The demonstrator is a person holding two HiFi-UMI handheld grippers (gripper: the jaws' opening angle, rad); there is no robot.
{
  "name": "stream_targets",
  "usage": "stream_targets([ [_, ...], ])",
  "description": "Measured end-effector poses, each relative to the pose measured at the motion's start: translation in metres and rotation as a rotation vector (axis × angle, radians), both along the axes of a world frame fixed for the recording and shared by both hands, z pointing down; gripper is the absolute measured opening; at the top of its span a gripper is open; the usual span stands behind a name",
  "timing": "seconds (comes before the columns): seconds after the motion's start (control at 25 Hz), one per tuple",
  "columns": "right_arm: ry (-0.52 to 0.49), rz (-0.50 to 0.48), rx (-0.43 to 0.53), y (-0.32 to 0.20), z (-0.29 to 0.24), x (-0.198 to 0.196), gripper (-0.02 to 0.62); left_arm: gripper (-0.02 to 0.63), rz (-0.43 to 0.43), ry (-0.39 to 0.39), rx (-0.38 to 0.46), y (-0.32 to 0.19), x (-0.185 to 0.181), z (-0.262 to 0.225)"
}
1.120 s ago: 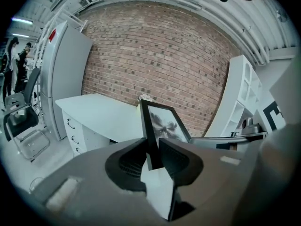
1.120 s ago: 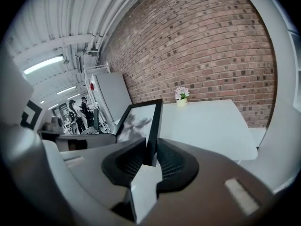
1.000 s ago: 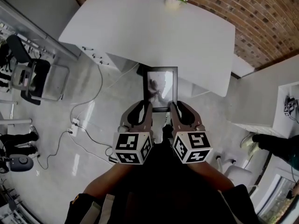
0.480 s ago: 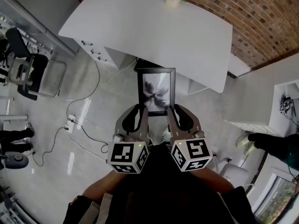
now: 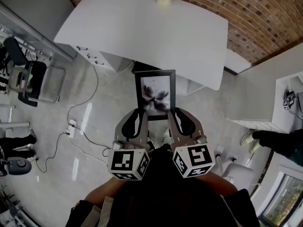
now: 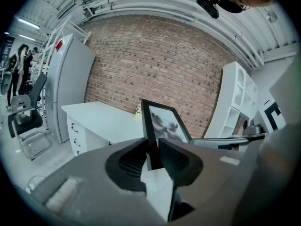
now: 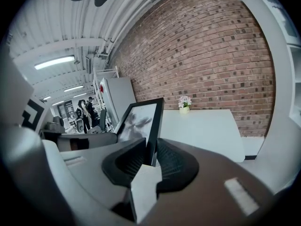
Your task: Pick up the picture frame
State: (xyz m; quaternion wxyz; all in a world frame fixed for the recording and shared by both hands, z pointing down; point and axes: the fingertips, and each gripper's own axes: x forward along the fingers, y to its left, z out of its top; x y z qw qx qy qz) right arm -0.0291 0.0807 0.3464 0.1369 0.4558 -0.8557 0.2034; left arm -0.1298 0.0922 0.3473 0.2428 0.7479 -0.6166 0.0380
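Firmly, ribbed pads point(image 6: 174, 159) pinch the slim black rectangular picture frame point(image 5: 155, 94).

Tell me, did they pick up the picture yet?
Done: the picture frame is up in the air in front of the white desk, resting on no surface. In hand: the left gripper and the right gripper are each clamped on a bottom corner of it. Left: probably just holding it steady; where it goes next can't be told.
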Motion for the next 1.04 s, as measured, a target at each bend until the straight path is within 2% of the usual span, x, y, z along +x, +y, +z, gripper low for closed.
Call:
stream_targets([
  [0.4,0.001,0.013,0.008,0.006,-0.003,0.011,0.072,0.072,0.009,-0.009,0.001,0.005,0.011,-0.002],
  [1.04,0.003,0.043,0.029,0.018,-0.011,0.009,0.072,0.072,0.041,0.0,0.021,0.014,0.009,-0.008],
])
